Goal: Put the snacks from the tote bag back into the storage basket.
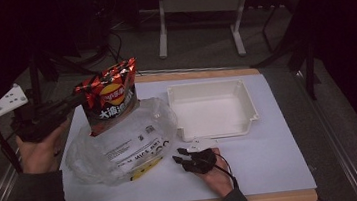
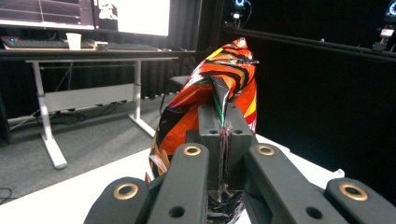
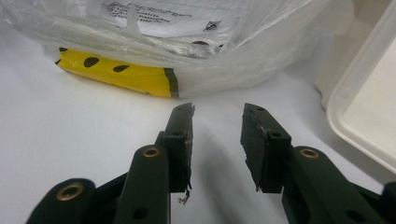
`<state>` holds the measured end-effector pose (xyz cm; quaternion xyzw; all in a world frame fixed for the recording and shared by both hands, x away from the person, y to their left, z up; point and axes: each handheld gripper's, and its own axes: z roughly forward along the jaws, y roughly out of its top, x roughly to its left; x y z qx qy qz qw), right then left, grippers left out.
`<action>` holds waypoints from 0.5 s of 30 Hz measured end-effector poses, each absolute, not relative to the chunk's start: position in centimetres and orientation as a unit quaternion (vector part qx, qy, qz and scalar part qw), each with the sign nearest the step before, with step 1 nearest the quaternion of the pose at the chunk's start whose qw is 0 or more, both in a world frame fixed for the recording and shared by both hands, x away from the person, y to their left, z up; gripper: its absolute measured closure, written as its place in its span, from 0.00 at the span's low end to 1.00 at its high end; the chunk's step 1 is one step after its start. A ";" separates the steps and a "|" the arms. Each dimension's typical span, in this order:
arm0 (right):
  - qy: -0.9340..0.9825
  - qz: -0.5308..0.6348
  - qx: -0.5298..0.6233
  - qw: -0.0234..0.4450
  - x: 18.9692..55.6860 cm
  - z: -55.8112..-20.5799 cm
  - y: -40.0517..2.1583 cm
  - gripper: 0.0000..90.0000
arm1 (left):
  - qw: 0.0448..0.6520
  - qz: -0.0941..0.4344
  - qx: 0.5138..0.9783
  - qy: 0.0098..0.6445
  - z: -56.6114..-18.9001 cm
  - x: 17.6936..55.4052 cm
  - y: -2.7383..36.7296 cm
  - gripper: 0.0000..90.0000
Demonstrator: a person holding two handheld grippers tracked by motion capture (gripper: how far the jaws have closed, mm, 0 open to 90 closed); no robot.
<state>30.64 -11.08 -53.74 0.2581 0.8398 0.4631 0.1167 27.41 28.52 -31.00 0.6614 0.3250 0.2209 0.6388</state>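
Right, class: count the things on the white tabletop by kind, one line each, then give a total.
Red-and-orange foil crisp bags: 1
Clear crinkled plastic bags: 1
White moulded plastic trays: 1
Yellow black-spotted packets: 1
Total: 4

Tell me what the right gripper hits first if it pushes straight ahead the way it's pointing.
Probably the clear plastic bag, near its yellow spotted strip; the open right gripper points at its lower edge across bare white surface.

There is one bag of chips [image 1: 111, 98], red, orange and black. There is one clear plastic bag [image 1: 121, 146] with a yellow spotted strip at its bottom. There is one white tray [image 1: 214, 110]. There are two grippers, the left gripper [image 1: 73, 100] and the right gripper [image 1: 179, 154]. There is one white table [image 1: 263, 157].
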 end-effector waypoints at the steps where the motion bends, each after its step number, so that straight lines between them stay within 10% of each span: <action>1: 0.840 0.464 0.257 0.118 30.6 -53.7 -11.1 0.71 | 0.639 0.221 0.662 0.324 -31.0 27.5 28.5 0.99; 15: 0.837 0.467 0.260 0.117 30.6 -53.7 -11.2 0.71 | 0.640 0.218 0.660 0.328 -30.8 28.8 28.4 0.99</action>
